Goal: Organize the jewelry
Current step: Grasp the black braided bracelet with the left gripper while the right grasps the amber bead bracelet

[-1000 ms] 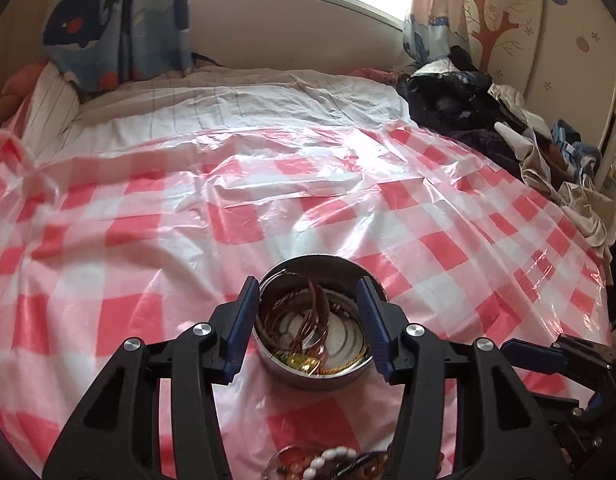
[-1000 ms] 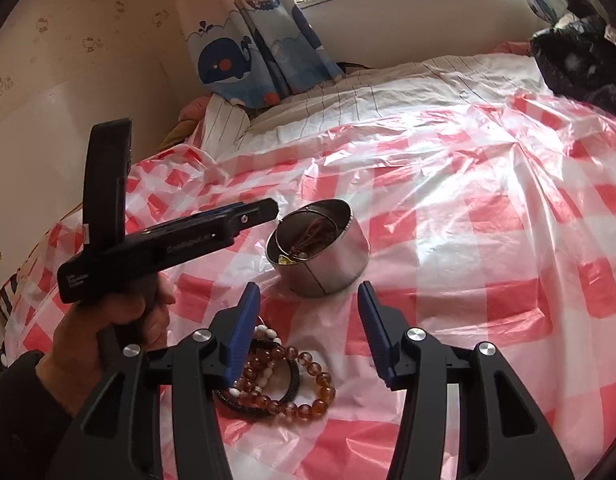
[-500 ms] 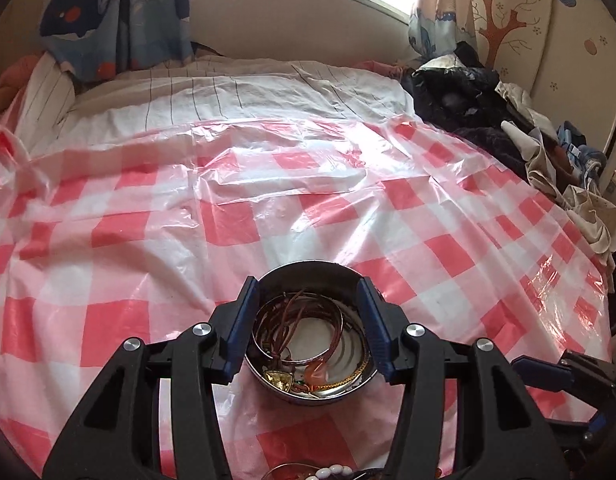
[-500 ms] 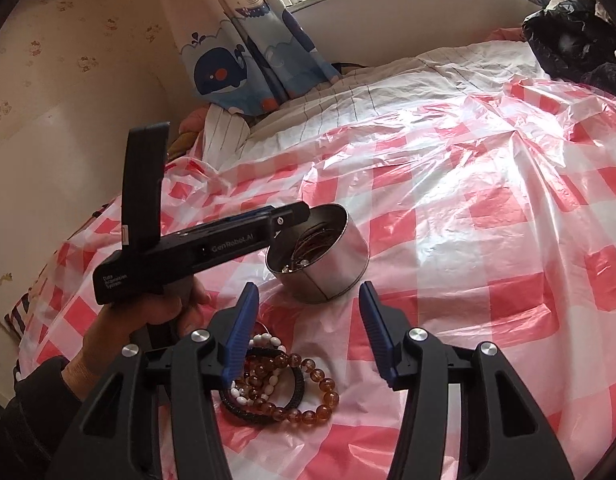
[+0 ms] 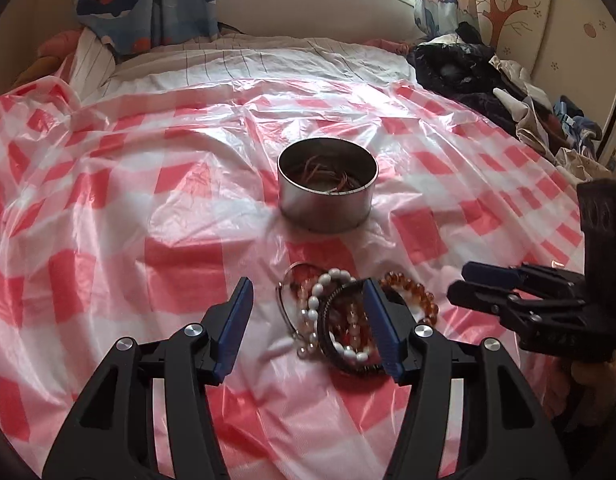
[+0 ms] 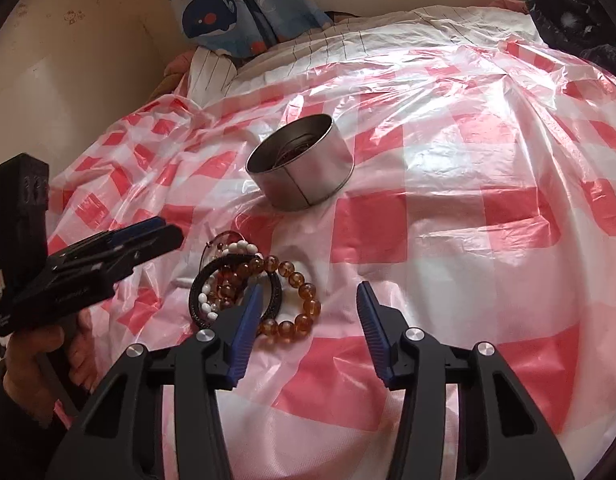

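Note:
A round metal tin (image 5: pixel 327 190) with several bangles inside stands on the red-and-white checked plastic sheet (image 5: pixel 107 216); it also shows in the right wrist view (image 6: pixel 301 164). A pile of bead bracelets (image 5: pixel 340 320), white, amber and black, lies in front of it, also in the right wrist view (image 6: pixel 247 284). My left gripper (image 5: pixel 310 320) is open and empty, low over the pile's left part. My right gripper (image 6: pixel 308 312) is open and empty, just right of the pile; it shows from the side in the left wrist view (image 5: pixel 484 284).
The sheet covers a bed with a striped white sheet (image 5: pixel 243 64) behind. Dark clothes (image 5: pixel 460 72) are heaped at the right edge. A whale-print curtain (image 6: pixel 243 8) and a wall stand at the back left.
My left gripper has drawn back from around the tin to the bracelet pile. The right gripper has tipped down slightly, closer to the pile.

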Motion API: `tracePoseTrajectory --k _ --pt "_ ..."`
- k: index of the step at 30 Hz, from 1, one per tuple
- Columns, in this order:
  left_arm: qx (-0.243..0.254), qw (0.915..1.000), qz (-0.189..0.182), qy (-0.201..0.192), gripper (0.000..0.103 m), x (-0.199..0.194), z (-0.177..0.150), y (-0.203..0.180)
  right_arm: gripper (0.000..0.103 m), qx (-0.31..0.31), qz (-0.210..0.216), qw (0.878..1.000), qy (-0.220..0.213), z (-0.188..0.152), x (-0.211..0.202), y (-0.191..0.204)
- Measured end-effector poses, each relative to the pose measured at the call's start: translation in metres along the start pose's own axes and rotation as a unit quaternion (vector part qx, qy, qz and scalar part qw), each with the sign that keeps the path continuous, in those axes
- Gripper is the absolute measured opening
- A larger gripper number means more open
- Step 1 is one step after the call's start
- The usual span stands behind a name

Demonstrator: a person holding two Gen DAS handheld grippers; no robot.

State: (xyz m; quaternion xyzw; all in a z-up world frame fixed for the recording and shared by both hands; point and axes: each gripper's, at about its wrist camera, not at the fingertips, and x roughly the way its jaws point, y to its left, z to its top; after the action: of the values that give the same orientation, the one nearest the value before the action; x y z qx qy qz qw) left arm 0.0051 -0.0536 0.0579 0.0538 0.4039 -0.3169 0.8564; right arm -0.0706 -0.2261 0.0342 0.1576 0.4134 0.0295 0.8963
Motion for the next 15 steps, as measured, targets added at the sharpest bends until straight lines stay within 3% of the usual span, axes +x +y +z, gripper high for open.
tracePoseTrajectory --k 6,7,8,10,15 --pt "0.032 0.9992 0.018 0.013 0.054 0.013 -0.014 -0.016 0.043 -0.030 -0.026 0.999 0.033 -0.002 0.040 0.015" --pt "0.032 0.9993 0.015 0.017 0.054 0.016 -0.013 -0.017 0.034 -0.032 -0.023 0.999 0.035 -0.002 0.043 0.016" --pt "0.030 0.9993 0.011 0.021 0.054 0.020 -0.014 -0.017 0.018 -0.032 -0.015 0.999 0.037 -0.001 0.044 0.018" --pt "0.034 0.9990 0.013 0.027 0.053 0.026 -0.014 -0.018 0.012 -0.029 -0.017 0.999 0.029 -0.001 0.040 0.016" --pt "0.056 0.9972 0.014 0.047 0.038 0.039 -0.010 -0.025 0.012 0.007 -0.038 0.999 -0.011 0.004 0.020 0.000"
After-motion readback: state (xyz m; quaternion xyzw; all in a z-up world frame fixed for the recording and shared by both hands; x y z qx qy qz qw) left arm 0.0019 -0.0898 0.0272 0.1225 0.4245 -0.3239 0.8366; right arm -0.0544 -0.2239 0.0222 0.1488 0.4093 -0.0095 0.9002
